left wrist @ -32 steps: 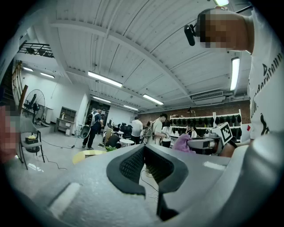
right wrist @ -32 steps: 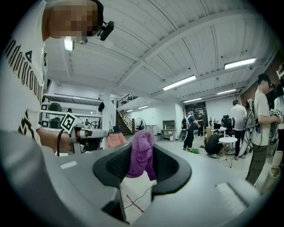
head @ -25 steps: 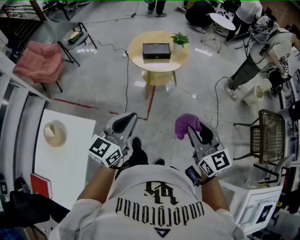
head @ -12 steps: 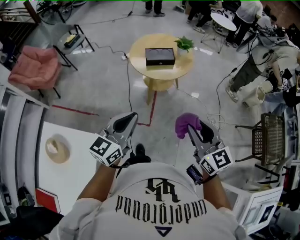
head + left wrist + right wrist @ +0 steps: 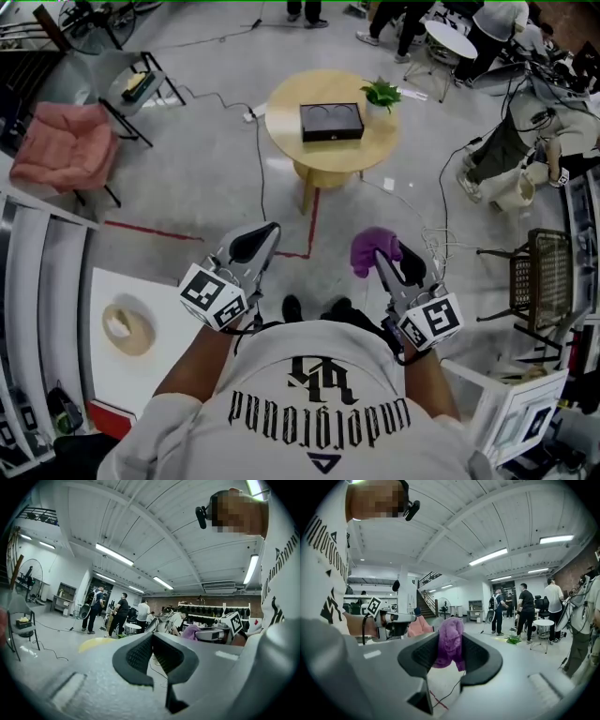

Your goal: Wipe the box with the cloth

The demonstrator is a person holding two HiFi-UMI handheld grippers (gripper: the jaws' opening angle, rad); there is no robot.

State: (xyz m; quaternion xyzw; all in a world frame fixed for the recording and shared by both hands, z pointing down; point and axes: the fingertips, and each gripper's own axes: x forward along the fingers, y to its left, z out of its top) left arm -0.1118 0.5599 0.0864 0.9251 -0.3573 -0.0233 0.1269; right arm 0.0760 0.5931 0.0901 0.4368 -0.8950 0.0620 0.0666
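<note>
1. Box [image 5: 331, 122], black and flat, lies on a round wooden worktop [image 5: 281, 105] well ahead of the person, with a small potted plant [image 5: 380, 92] just beside its far right corner.
2. Its long axis runs side to side across the head view, the right end tipped slightly farther away, and its broad top faces up. Two faint rounded shapes on the top may be print or insets; the view is too small to tell.
3. A purple cloth [image 5: 373, 249] is clamped in the right tool [image 5: 394, 255], held out in front of the person's chest and well apart from the worktop.
4. In the right gripper view the cloth stands bunched between the two dark pads, its long axis up and down. One lobe rises above the jaws and a short tail hangs below them.
5. The left tool [image 5: 265, 231] is held alongside, its jaws closed together with nothing between them. The left gripper view shows the pads meeting tip to tip.
6. Both tools point forward toward the worktop, their marker cubes close to the person's white shirt.
7. A red line [image 5: 305, 230] on the grey floor [image 5: 206, 178] leads from near the person's shoes to the foot of the worktop.
8. A pink chair [image 5: 61, 155] stands off to the left, and other people stand or bend at the far right of the room.
</note>
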